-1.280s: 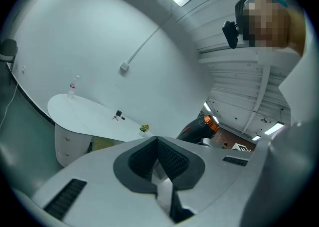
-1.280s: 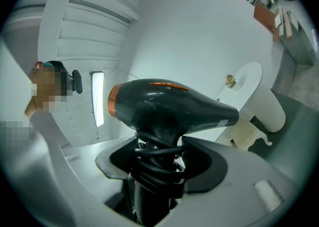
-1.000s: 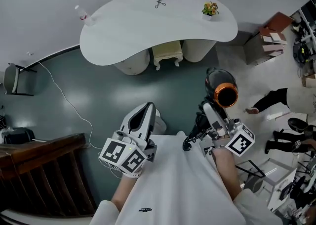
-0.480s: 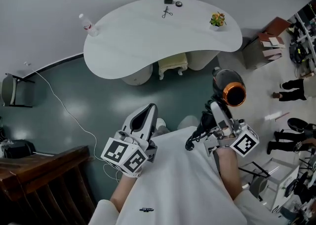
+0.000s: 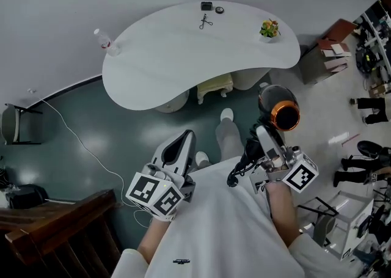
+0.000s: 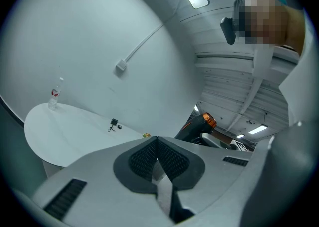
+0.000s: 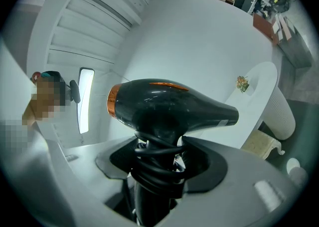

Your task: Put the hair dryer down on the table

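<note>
The right gripper [image 5: 261,142], clamped on the dryer's [image 5: 278,109] handle, should lower it gently onto bare table [image 5: 165,57]; the left gripper's [image 5: 182,143] jaws are pressed together, empty.

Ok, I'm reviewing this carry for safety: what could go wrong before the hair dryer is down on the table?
The right gripper grips the hair dryer over its wound cord, so it may slip or twist. The table is not yet under it; letting go here would likely drop it. Scissors and a bottle sit there: choose bare surface.
</note>
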A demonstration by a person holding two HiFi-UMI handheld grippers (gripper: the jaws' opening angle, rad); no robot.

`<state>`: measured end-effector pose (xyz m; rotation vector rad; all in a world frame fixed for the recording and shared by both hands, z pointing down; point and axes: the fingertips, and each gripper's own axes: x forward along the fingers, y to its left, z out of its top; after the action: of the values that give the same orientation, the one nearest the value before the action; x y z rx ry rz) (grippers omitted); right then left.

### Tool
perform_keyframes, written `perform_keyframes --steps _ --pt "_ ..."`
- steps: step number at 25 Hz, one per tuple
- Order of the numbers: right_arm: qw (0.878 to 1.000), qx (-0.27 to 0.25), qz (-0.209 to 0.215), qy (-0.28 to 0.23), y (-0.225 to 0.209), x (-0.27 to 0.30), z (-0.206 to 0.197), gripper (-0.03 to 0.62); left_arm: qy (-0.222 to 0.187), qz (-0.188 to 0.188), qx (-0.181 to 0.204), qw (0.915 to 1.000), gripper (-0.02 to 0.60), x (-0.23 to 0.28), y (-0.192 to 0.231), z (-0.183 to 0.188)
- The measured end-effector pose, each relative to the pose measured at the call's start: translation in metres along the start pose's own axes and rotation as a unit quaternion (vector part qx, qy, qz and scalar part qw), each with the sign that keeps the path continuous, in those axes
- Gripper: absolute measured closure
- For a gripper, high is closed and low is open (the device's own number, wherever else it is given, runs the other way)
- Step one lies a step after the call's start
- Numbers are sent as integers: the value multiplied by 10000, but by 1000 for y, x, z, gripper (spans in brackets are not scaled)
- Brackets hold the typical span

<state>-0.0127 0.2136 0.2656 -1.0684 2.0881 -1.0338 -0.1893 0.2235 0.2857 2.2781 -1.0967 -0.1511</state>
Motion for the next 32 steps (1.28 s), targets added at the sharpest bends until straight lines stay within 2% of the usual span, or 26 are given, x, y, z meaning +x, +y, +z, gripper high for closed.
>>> perform_keyframes --steps 9,17,21,32 --pt "9999 132 12 24 -27 32 14 312 79 116 -15 9999 572 34 18 9" --pt "9999 94 -6 49 -59 70 47 312 163 156 91 9997 572 87 34 29" --pt "9999 136 -18 68 -83 91 69 312 192 229 56 9995 572 122 44 38" --pt "9997 150 -150 -78 -143 154 156 312 228 165 256 9993 572 235 46 85"
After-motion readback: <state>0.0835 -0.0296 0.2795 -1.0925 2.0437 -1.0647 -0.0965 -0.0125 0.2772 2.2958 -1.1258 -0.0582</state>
